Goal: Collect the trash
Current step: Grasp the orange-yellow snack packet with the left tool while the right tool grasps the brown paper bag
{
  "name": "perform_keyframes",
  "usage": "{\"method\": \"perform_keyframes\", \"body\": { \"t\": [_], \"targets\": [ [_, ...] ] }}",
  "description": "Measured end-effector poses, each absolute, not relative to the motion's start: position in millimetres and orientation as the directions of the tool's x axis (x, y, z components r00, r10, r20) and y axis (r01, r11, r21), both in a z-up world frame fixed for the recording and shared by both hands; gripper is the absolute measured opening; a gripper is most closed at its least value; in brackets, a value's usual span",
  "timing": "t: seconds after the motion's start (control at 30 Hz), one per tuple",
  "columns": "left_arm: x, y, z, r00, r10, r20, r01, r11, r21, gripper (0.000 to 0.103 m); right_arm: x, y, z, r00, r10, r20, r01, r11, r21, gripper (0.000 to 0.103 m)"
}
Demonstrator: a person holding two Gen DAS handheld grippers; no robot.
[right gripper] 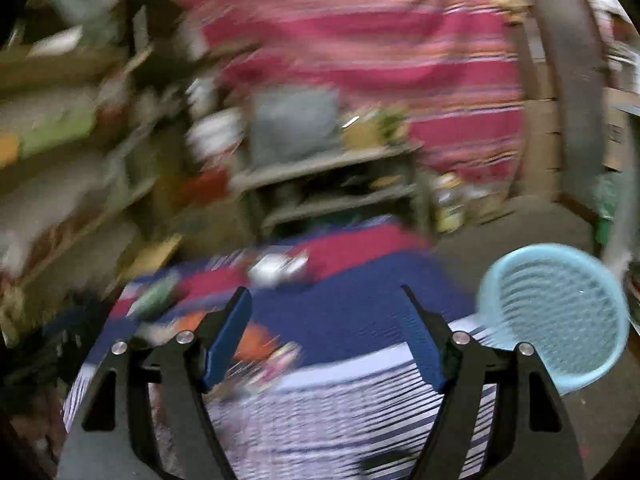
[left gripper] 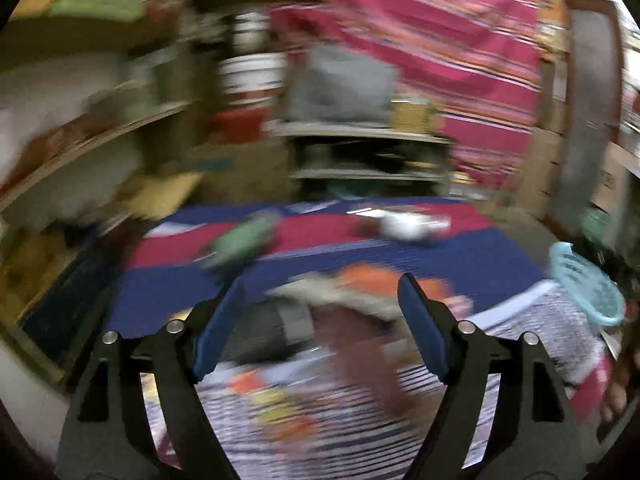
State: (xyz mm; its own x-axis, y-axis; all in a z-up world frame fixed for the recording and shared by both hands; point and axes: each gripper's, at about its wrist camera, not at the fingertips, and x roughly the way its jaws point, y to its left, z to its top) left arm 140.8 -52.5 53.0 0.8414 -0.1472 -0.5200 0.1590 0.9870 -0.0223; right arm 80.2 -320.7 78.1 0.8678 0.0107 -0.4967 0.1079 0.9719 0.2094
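1. The left gripper (left gripper: 320,320) has black, angular arms that widen toward the near edge.
2. Its fingers (left gripper: 218,332) carry flat blue pads.
3. Round silver screws sit on the arm joints.
4. The right gripper (right gripper: 326,336) is built alike: black frame, blue pads (right gripper: 424,348), silver screws.

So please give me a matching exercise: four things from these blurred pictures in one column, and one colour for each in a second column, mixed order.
Things:
1. basket
2. hanging striped cloth
3. pads of the right gripper
4. crumpled wrapper far back on the mat

Colours:
A. white
B. light blue
C. pink-red
D. dark blue

Pairs: 1-B, 2-C, 3-D, 4-A
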Motion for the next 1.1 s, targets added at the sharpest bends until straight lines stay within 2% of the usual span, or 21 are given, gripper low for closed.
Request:
{"method": "perform_keyframes", "body": {
  "t": [0.07,0.13,0.2,0.33,0.37,0.43,0.57,0.73,0.83,0.87,0.93,1.07,1.1],
  "targets": [
    [134,-5,32,0.833,-0.108,-0.543,0.078,0.994,-0.079,0.077,82,-285,57,0.832,0.082,-0.548,0.061,0.97,0.237,0.073],
    [131,17,16,0.807,-0.122,-0.579,0.06,0.99,-0.125,0.077,87,-244,23,0.772,0.126,-0.623,0.014,0.976,0.215,0.073],
    [133,29,-1,0.775,-0.11,-0.623,0.042,0.992,-0.123,0.077,92,-219,-3,0.713,0.117,-0.691,-0.022,0.989,0.145,0.071],
    [131,26,-15,0.733,-0.171,-0.658,0.084,0.983,-0.161,0.077,89,-200,-22,0.672,0.091,-0.735,-0.067,0.996,0.062,0.07],
    [131,22,-16,0.731,-0.174,-0.66,0.097,0.984,-0.152,0.077,90,-197,-24,0.663,0.073,-0.745,-0.069,0.997,0.036,0.067],
    [133,14,-21,0.719,-0.186,-0.67,0.113,0.982,-0.151,0.077,94,-196,-33,0.633,0.043,-0.773,-0.061,0.998,0.006,0.05],
    [133,-7,-41,0.665,-0.222,-0.713,0.148,0.975,-0.165,0.077,88,-210,-30,0.623,0.072,-0.779,-0.073,0.997,0.033,0.045],
    [146,-22,-65,0.604,-0.187,-0.775,0.109,0.982,-0.152,0.077,74,-233,2,0.694,0.116,-0.71,-0.049,0.992,0.115,0.045],
    [153,-29,-75,0.58,-0.182,-0.794,0.1,0.983,-0.153,0.069,71,-242,9,0.719,0.094,-0.689,-0.024,0.994,0.11,0.046],
    [153,-34,-76,0.586,-0.182,-0.79,0.107,0.983,-0.148,0.054,73,-245,10,0.721,0.093,-0.687,-0.017,0.993,0.116,0.046],
    [152,-37,-75,0.593,-0.204,-0.779,0.115,0.979,-0.169,0.042,73,-252,13,0.727,0.099,-0.679,-0.006,0.99,0.139,0.046],
    [144,-28,-71,0.603,-0.24,-0.76,0.1,0.969,-0.227,0.024,72,-256,23,0.754,0.104,-0.649,-0.01,0.989,0.147,0.046],
    [140,-25,-68,0.607,-0.246,-0.756,0.101,0.967,-0.233,0.022,71,-257,24,0.759,0.101,-0.643,-0.007,0.989,0.147,0.046]
  ]
}}
